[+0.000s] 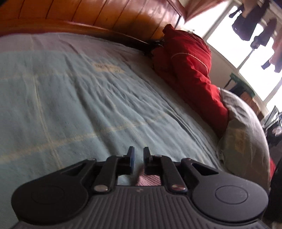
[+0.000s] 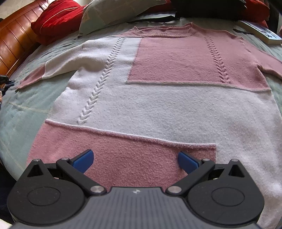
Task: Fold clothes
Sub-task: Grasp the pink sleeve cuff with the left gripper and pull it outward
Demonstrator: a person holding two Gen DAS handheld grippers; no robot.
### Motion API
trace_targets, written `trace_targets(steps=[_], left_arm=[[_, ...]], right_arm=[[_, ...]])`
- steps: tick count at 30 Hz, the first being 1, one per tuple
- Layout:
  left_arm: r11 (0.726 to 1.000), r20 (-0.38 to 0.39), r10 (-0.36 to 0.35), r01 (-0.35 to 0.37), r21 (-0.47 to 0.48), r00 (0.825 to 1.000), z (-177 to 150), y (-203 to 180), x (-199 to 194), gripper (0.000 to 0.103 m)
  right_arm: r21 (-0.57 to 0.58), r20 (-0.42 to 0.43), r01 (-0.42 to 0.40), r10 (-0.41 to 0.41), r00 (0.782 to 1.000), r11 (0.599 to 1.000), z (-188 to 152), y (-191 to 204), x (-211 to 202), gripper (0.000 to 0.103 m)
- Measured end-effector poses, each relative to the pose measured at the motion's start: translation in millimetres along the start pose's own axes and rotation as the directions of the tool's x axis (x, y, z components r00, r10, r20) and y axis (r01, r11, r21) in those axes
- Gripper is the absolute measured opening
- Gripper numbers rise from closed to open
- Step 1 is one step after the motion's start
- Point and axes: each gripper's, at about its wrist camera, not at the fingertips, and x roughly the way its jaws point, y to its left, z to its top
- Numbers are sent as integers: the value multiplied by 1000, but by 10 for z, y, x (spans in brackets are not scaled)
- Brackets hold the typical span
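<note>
Sweater (image 2: 158, 98): pink and white blocks; raised braid stripes down the chest, one white on white, one pink on pink; pink ribbed collar; left sleeve white with pink cuff end.
Bedspread (image 1: 74, 91): pale blue-green with thin cream lines forming a large check; one cream patch with faint marks.
Red pillow (image 1: 190, 58): deep red with thin pale piping.
Grey pillow (image 1: 246, 133): grey with a yellowish-cream panel.
Headboard (image 1: 98, 15): glossy orange-brown wood, planked.
Left tool (image 1: 138, 159): black body, blue pads.
Right tool (image 2: 135, 161): black body, bright blue pads.
Book (image 2: 260, 33): white cover with blue print.
Hanging clothes (image 1: 253, 26): dark navy against the bright window.
</note>
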Motion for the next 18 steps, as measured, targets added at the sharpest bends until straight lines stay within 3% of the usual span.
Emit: trace_targets(steps=[2, 4, 7, 13, 18], left_arm=[[997, -22, 9, -7, 77, 1000, -33, -142, -36, 13], [989, -53, 8, 0, 148, 999, -86, -308, -60, 29], [969, -114, -25, 52, 241, 993, -261, -649, -76, 44], [882, -248, -108, 208, 422, 963, -756, -1500, -127, 60], [809, -302, -79, 238, 537, 950, -1119, -1998, -114, 66]], right_arm=[[-5, -5, -3, 3, 1000, 1000, 19, 20, -13, 103], [-9, -10, -10, 10, 1000, 1000, 40, 40, -30, 103], [-17, -13, -67, 67, 998, 998, 110, 92, -94, 103], [-103, 10, -106, 107, 994, 989, 510, 288, -130, 103], [-190, 68, -95, 110, 992, 977, 1159, 563, 47, 103]])
